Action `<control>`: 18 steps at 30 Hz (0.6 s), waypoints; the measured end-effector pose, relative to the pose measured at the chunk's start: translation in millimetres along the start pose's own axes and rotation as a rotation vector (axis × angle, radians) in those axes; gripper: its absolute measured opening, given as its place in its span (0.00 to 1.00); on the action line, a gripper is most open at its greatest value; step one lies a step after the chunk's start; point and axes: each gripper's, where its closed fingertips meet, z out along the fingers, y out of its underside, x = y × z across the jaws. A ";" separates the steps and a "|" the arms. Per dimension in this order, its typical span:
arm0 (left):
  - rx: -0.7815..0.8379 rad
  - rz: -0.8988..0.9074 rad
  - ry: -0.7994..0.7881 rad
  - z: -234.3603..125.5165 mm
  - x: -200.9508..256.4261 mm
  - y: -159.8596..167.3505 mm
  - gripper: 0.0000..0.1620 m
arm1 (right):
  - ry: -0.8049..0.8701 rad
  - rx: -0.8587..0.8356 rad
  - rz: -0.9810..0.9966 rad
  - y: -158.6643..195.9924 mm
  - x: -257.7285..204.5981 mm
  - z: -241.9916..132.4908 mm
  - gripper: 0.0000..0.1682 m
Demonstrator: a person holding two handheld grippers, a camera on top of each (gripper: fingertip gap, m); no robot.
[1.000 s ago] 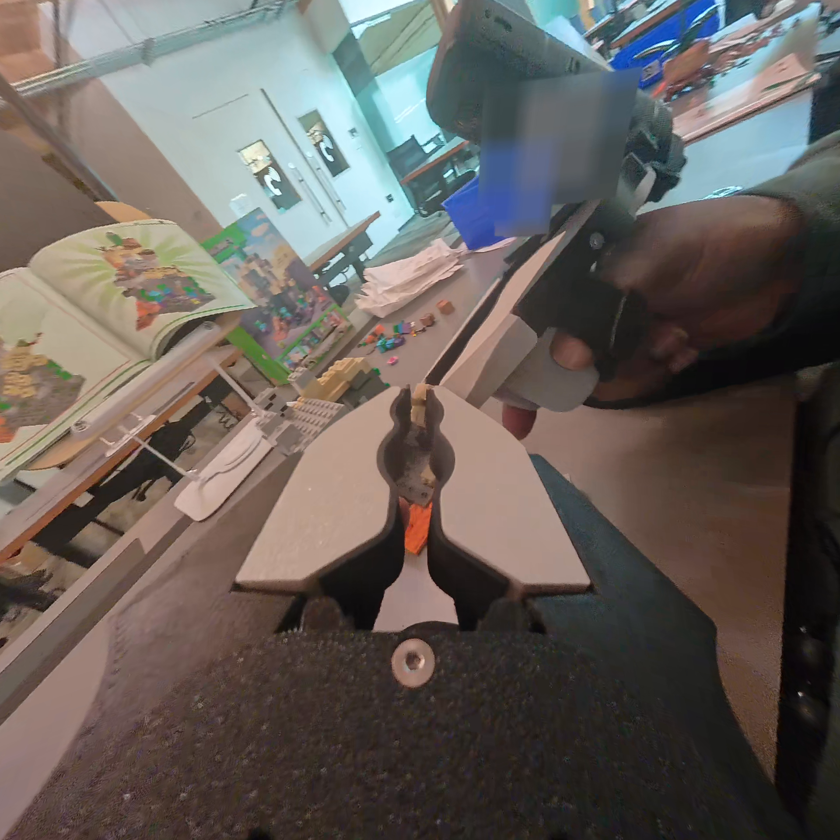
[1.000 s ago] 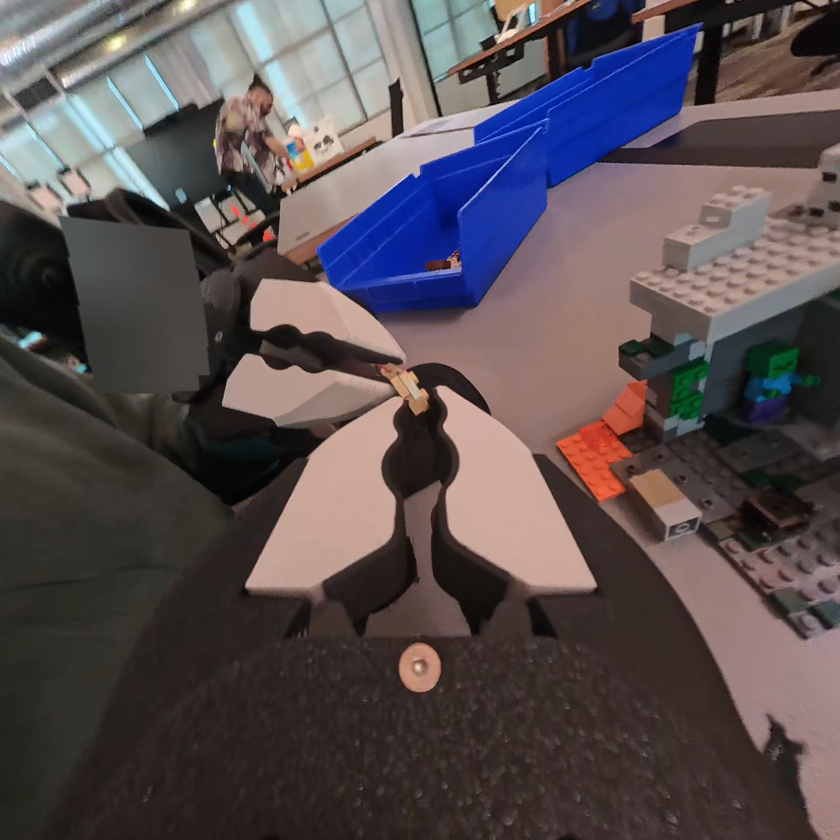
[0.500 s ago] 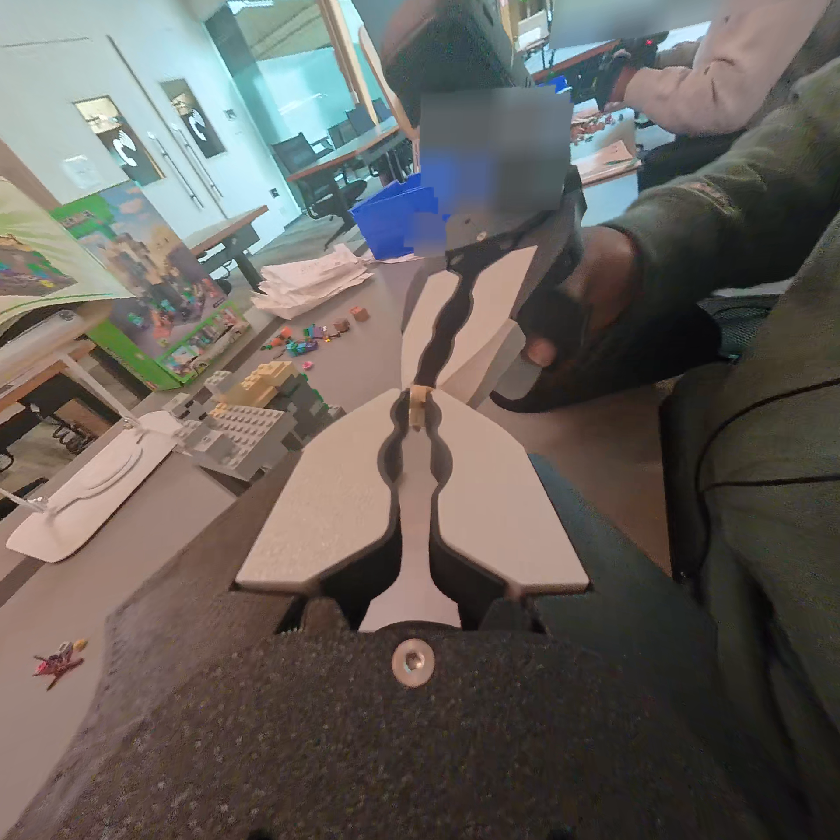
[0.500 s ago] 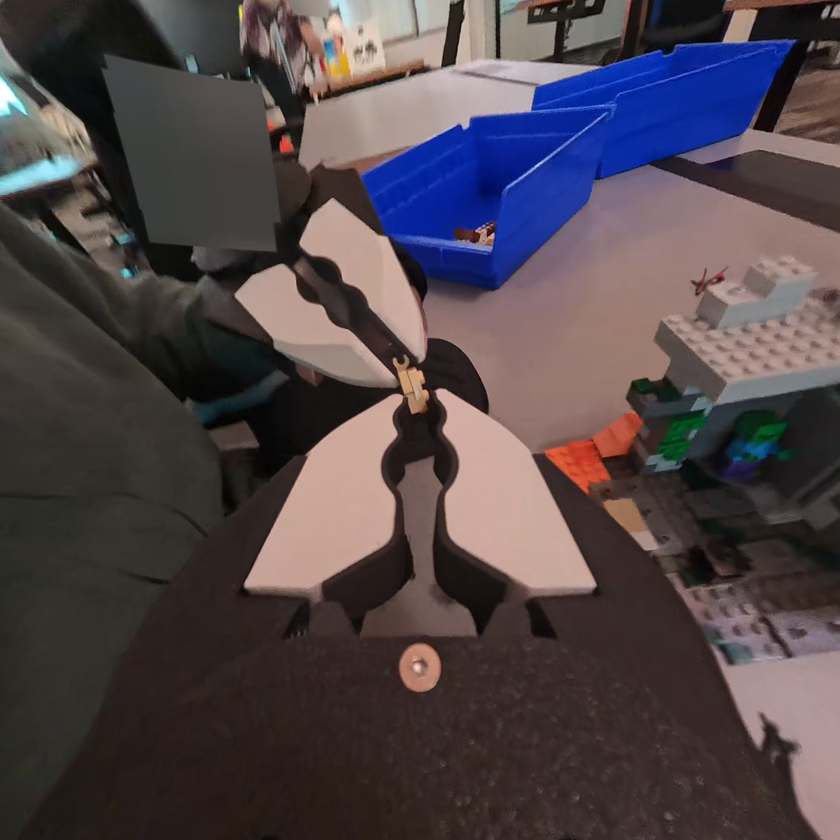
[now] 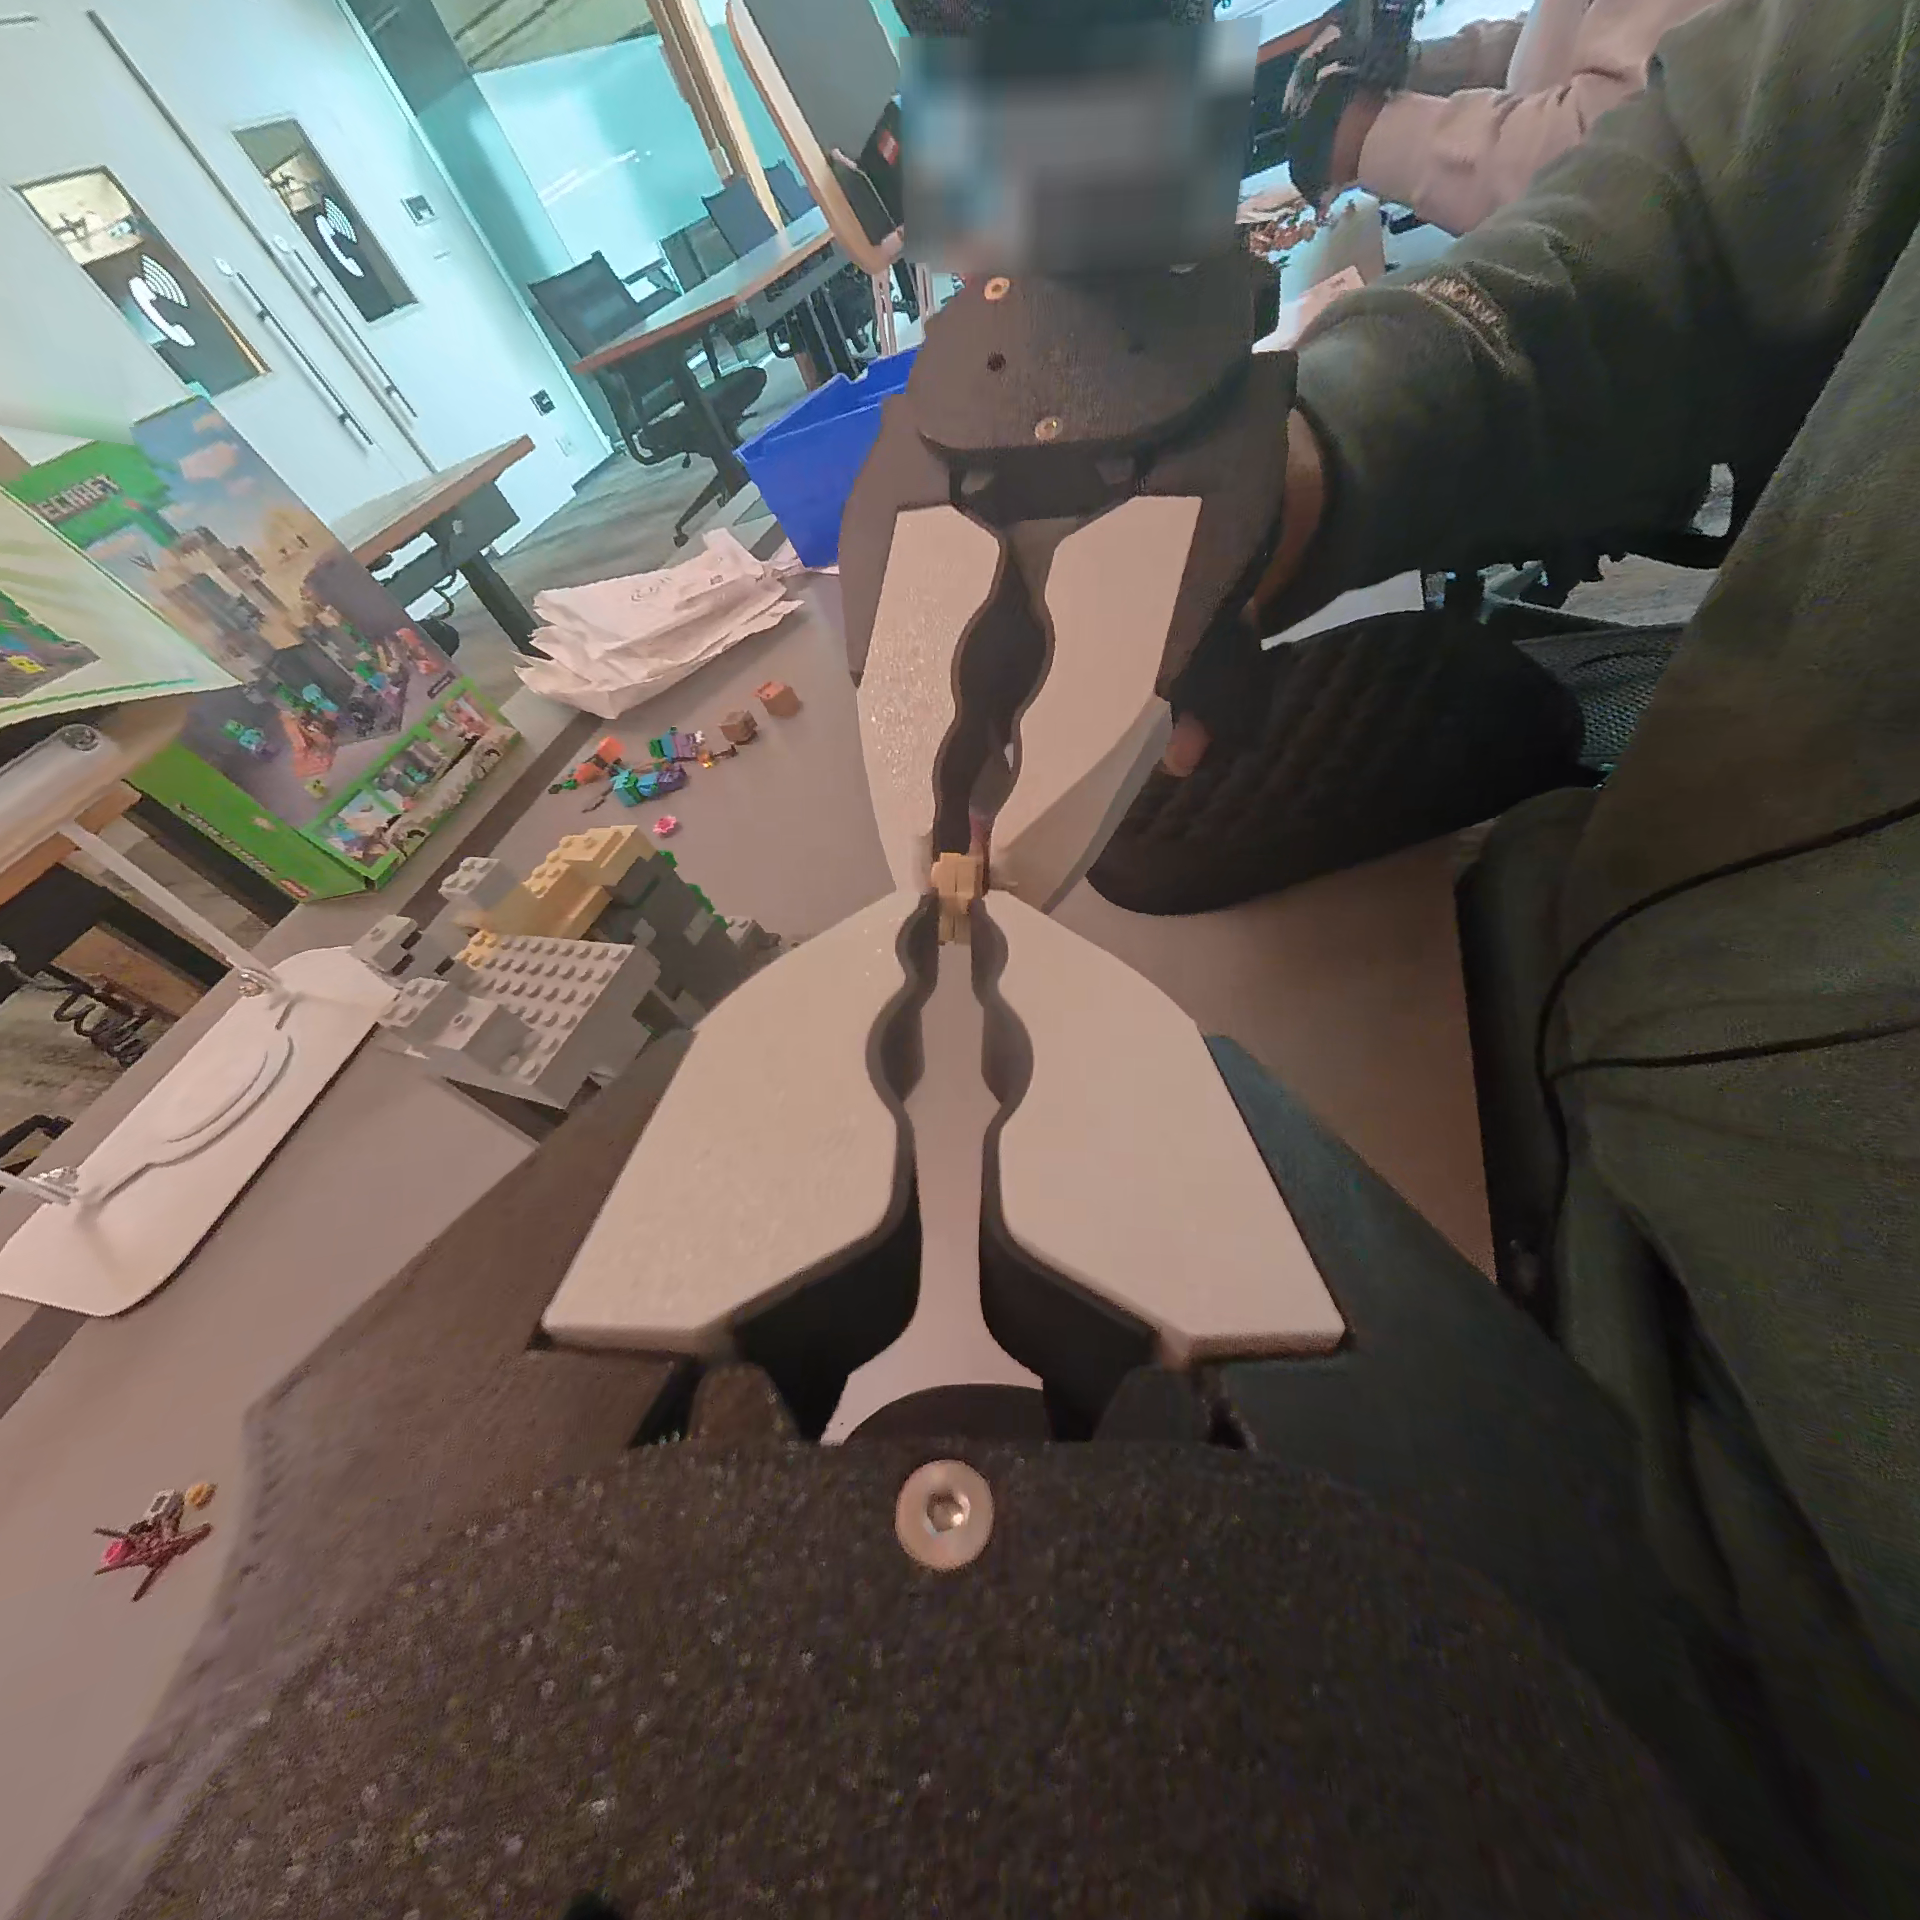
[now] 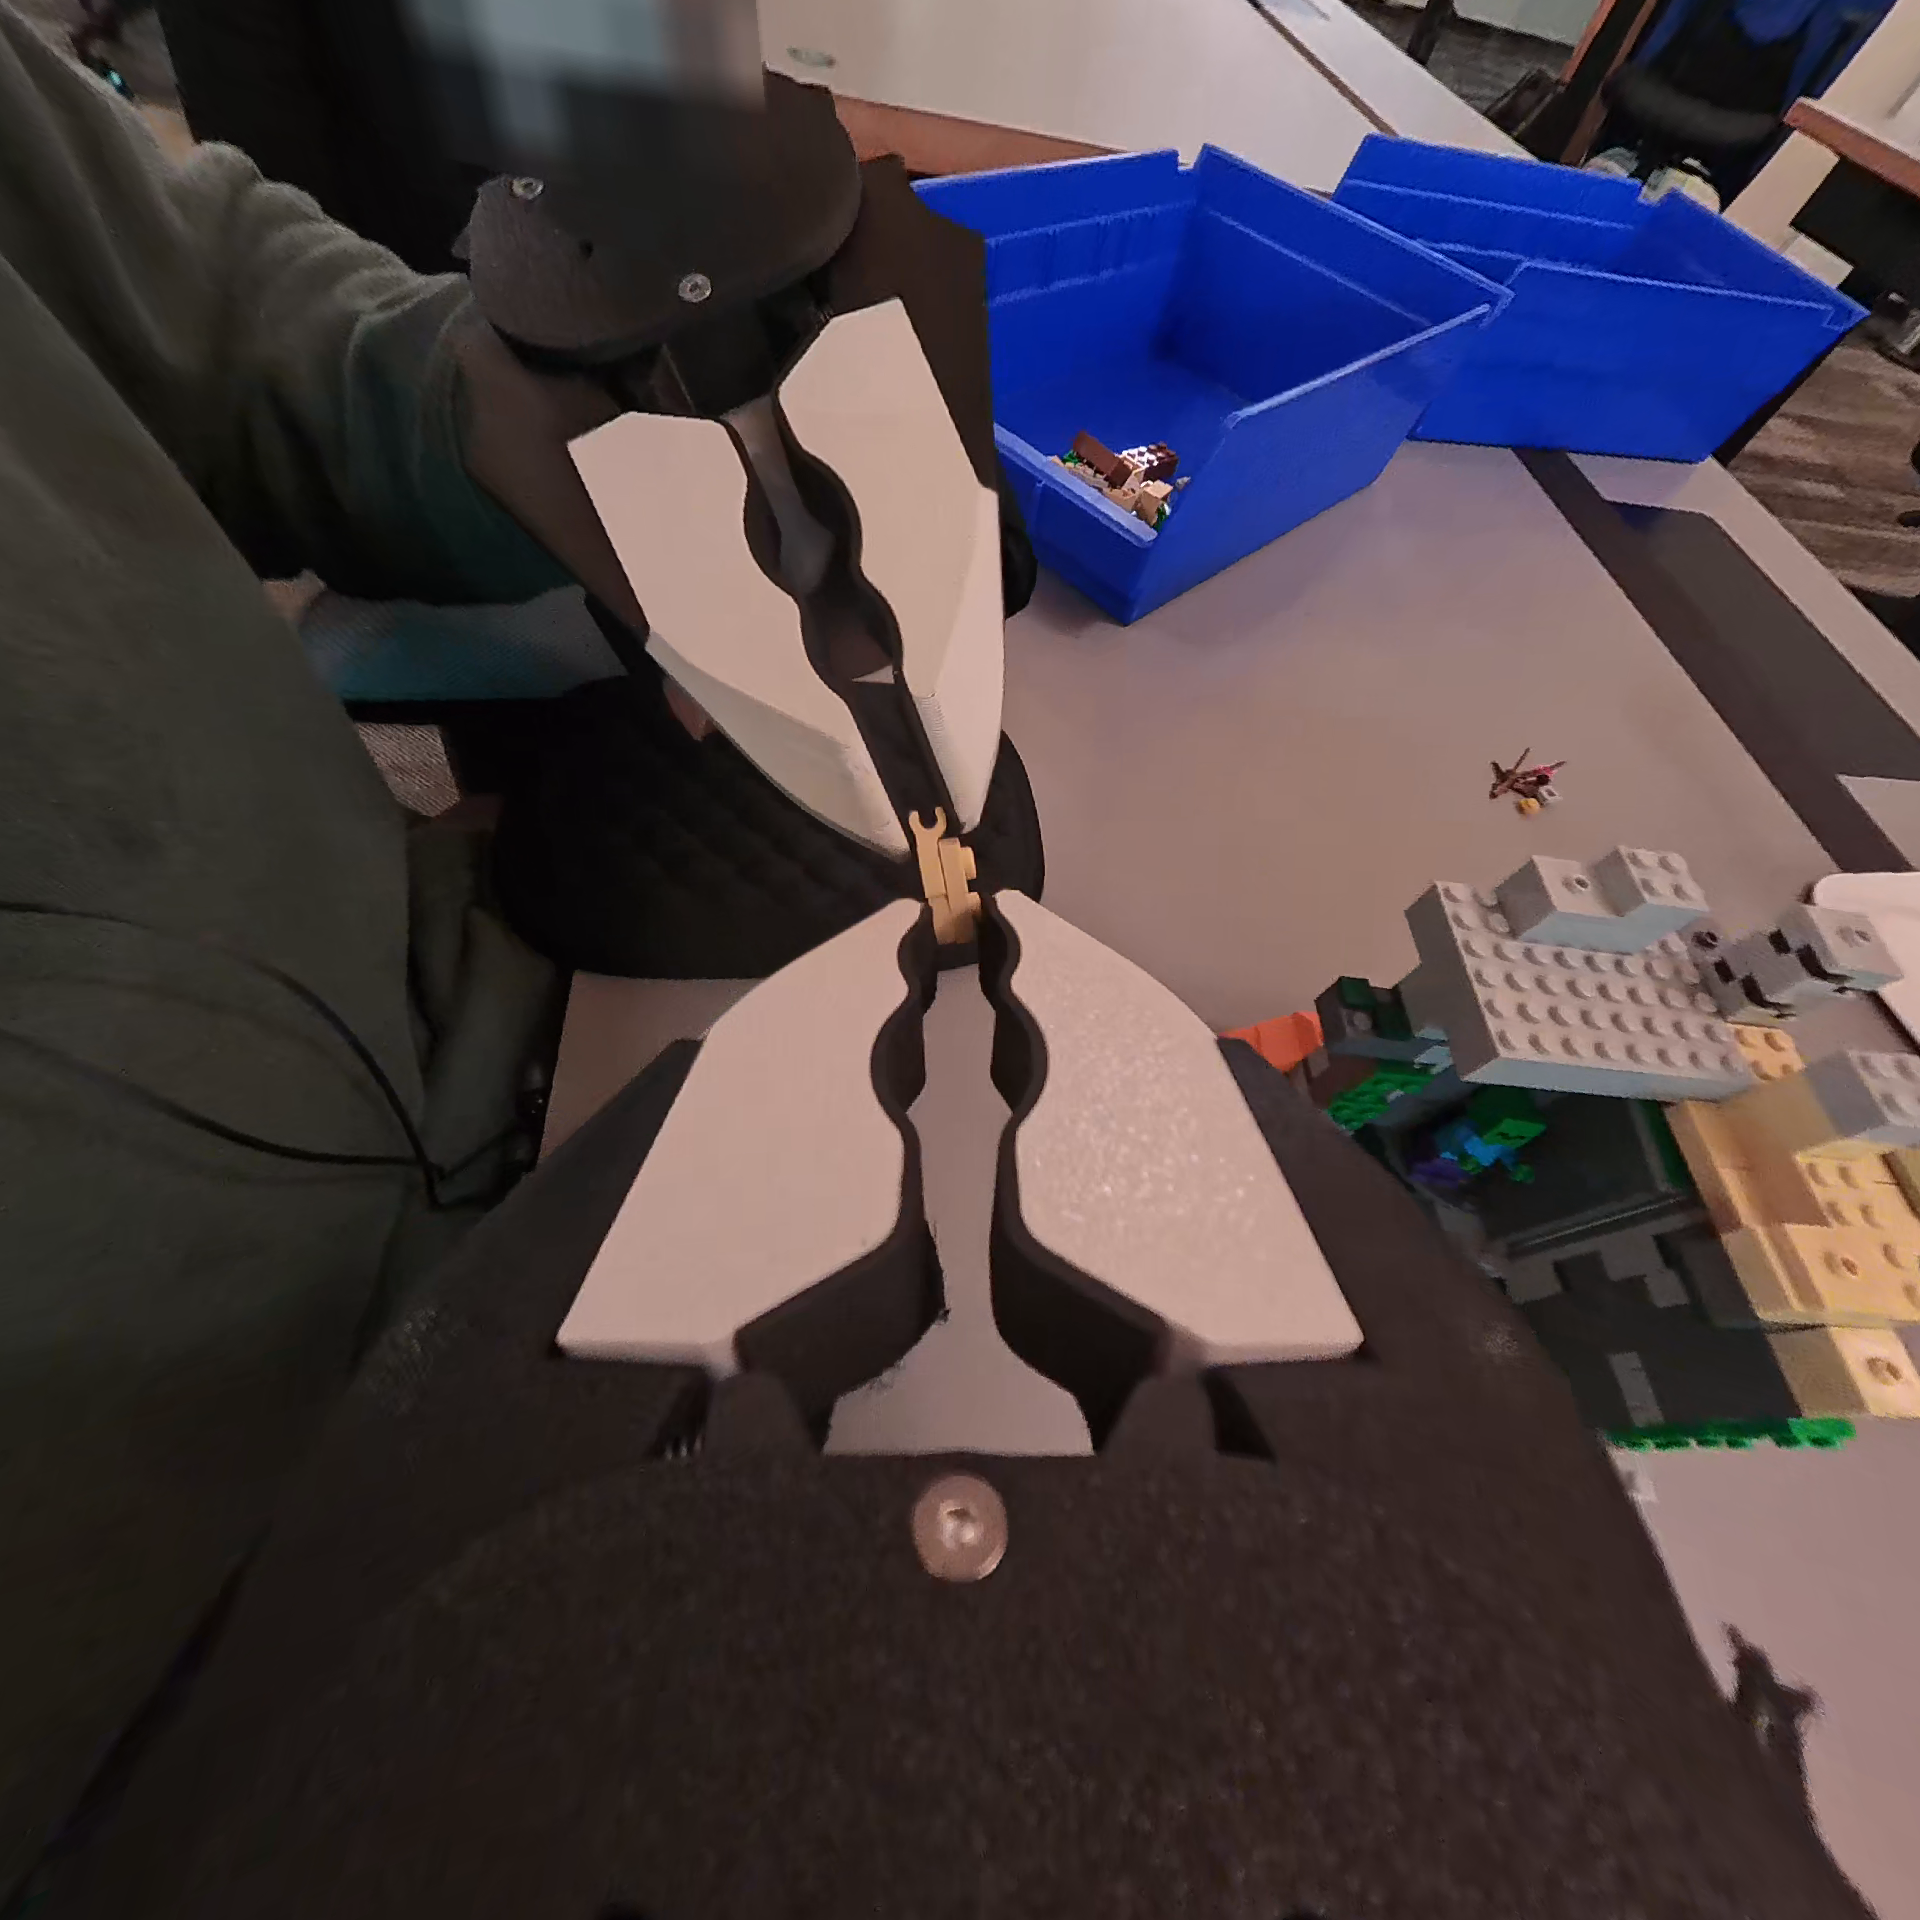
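Note:
My left gripper and my right gripper meet tip to tip above the grey table. Both are shut on a small tan brick assembly, each from one end. In the right wrist view the tan pieces look like two thin clip parts pressed together. The right gripper comes down from above in the left wrist view. The left gripper comes in from the upper left in the right wrist view. How the pieces join inside the jaws is hidden.
A grey and tan brick model stands on the table, also in the right wrist view. Two blue bins sit behind. Loose bricks, a paper stack, a set box and a white stand base lie left. The grippers are tip to tip, or close to it.
Both grippers have turned until they face each other in one line, tips together. The tan pieces stay held between them. Both views have swung round over the table.

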 end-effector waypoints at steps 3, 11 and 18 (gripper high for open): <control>-0.005 -0.003 0.022 -0.8 1.8 1.2 0.03 | 0.001 -0.032 -0.046 0.9 -2.0 0.5 0.05; 0.032 -0.065 0.136 -0.8 11.4 0.4 0.03 | -0.074 -0.099 -0.295 6.5 -11.5 1.0 0.08; 0.052 -0.157 0.208 -0.7 11.8 -2.8 0.03 | -0.130 -0.148 -0.379 4.5 -12.4 -3.3 0.05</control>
